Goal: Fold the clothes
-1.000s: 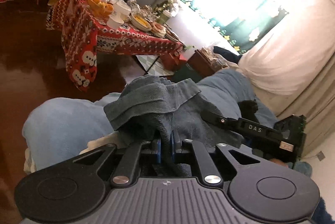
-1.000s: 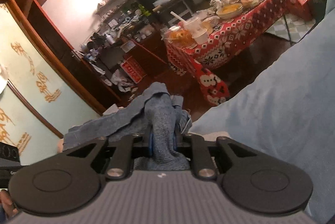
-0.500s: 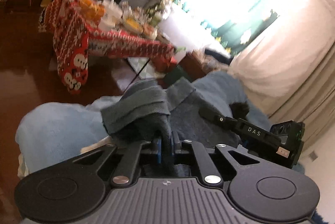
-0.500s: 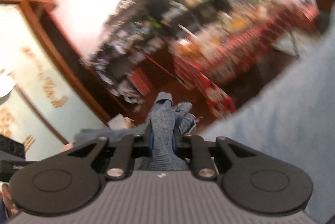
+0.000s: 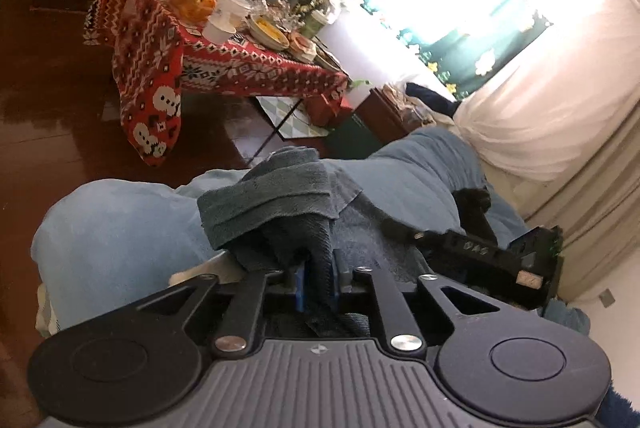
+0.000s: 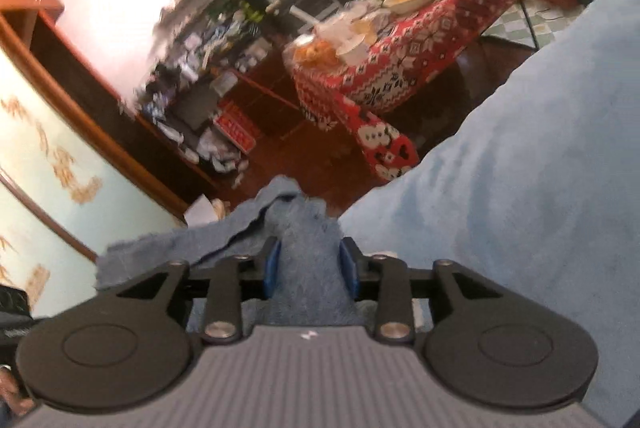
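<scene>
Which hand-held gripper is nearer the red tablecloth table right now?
Cannot tell. Both grippers, left and right, have the towel between their pads, with the table across the floor.

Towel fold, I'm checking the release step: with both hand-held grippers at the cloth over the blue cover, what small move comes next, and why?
Probably finish opening and draw both back. The left hand-held gripper and right hand-held gripper have just been opening, with the grey-blue towel between their pads, bunched and lying on the blue cover.
</scene>
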The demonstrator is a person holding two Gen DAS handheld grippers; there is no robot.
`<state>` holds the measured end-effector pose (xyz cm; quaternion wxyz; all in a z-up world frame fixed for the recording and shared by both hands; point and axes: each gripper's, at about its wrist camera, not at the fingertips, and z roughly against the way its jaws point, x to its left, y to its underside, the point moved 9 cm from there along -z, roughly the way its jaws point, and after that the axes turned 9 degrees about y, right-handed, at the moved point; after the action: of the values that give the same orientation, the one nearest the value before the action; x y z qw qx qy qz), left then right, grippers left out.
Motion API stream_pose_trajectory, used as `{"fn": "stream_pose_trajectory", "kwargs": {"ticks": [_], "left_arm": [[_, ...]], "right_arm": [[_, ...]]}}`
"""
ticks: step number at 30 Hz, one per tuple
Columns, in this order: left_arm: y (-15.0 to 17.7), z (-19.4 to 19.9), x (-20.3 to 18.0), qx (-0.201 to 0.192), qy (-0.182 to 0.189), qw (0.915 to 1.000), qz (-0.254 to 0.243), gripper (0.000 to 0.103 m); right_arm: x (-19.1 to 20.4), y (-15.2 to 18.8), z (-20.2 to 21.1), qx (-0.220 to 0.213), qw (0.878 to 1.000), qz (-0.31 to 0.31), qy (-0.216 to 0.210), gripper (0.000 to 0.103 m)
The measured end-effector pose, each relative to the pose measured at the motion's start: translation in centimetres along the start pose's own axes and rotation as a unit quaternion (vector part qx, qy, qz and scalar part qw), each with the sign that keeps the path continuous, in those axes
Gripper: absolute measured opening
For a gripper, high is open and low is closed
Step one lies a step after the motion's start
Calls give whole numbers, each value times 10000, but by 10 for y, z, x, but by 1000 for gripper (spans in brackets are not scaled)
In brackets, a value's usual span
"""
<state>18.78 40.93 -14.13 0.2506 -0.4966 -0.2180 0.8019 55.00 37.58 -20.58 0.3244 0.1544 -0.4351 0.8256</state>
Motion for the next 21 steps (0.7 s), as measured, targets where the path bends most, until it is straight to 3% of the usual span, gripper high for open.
{"fn": "stream_pose_trajectory", "kwargs": {"ticks": [3, 4, 5, 6, 11, 14, 16, 21], "left_arm": [[-1, 4, -3, 52, -61, 9999, -122, 19], [-1, 5, -5, 69, -85, 9998, -165, 18], [-2, 8, -8, 66, -77, 9998, -192, 19], [-3, 12, -11, 64, -69, 9997, -219, 19], [-14, 37, -33, 36, -107, 9979, -640, 18], [-25, 46, -50, -2, -105, 9948, -1017, 12], [-35, 39, -63, -7, -140, 9911, -1322, 12], [-45, -3, -53, 533, -315, 9864, -1520, 8]], "right_arm": [[-10, -16, 23, -253, 9996, -60, 131, 36], [-8, -19, 29, -303, 9994, -26, 139, 30], [-7, -19, 35, -317, 9993, 48, 170, 15], [-6, -19, 41, -331, 9992, 123, 206, 11], [21, -2, 62, -364, 9951, 674, 631, 11], [48, 14, 69, -321, 9935, 774, 773, 11], [62, 20, 65, -271, 9938, 659, 850, 11], [82, 30, 63, -211, 9914, 205, 1276, 11]]}}
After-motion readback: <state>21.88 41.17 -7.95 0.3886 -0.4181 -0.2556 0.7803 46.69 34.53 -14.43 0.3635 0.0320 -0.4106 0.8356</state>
